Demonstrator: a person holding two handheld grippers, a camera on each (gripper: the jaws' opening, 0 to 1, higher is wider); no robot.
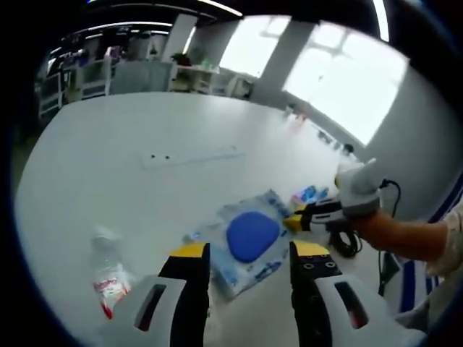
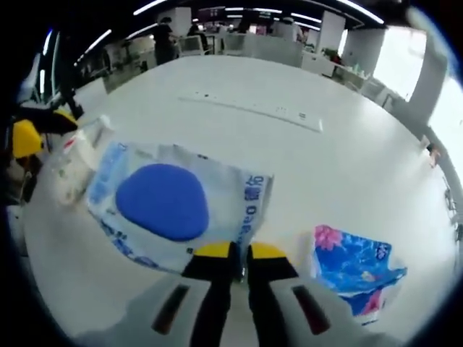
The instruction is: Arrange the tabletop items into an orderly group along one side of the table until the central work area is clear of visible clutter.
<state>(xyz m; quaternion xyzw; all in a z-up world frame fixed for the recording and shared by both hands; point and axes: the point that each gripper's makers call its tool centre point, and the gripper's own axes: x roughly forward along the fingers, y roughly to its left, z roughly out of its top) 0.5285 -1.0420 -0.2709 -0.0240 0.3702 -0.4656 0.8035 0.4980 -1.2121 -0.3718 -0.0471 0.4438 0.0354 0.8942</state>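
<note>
White desk (image 2: pixel 347 166) in an open office: right claw (image 2: pixel 239 253) pinched shut on the near edge of the wet-wipes pack (image 2: pixel 173 206), left claw (image 1: pixel 249 253) parted, empty above it; step looks like dragging the pack sideways beside the tissue packet (image 2: pixel 358 271), plastic bottle (image 1: pixel 108 271) next.

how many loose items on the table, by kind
wet wipes pack with blue lid: 1
floral tissue pack: 1
plastic bottle: 1
total: 3
</note>
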